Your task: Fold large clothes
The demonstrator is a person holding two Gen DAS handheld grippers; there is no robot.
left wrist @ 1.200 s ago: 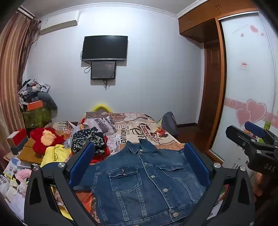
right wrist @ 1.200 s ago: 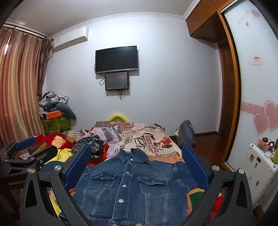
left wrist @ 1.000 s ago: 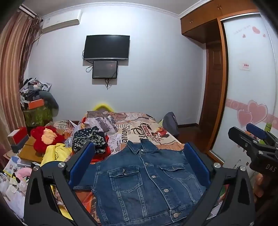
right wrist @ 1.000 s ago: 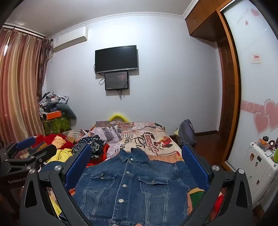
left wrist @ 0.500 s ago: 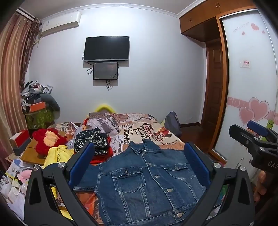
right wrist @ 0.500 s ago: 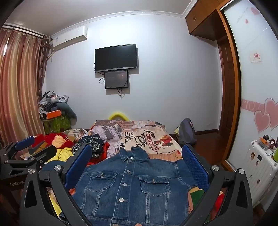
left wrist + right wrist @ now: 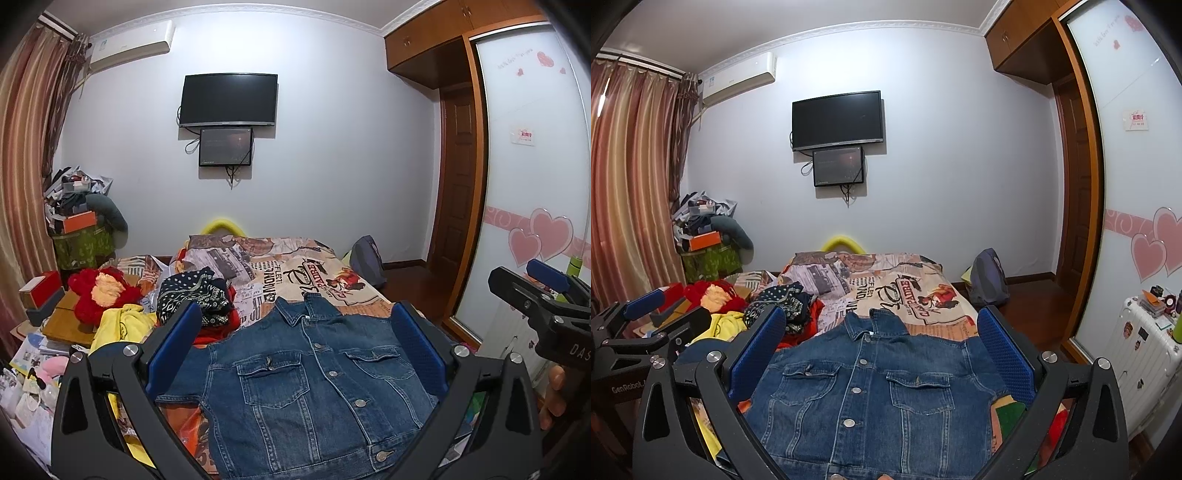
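The denim jacket (image 7: 314, 384) lay flat, front up and buttoned, on the near end of the bed (image 7: 295, 269), collar toward the far wall. Its hem ran off the bottom of both views, and the black gripper frames covered its sleeves. The left gripper (image 7: 295, 350) and right gripper (image 7: 882, 354) both hung above it with jaws spread wide, gripping nothing. A heap of clothes (image 7: 192, 295) sat just left of the jacket, its lower part hidden.
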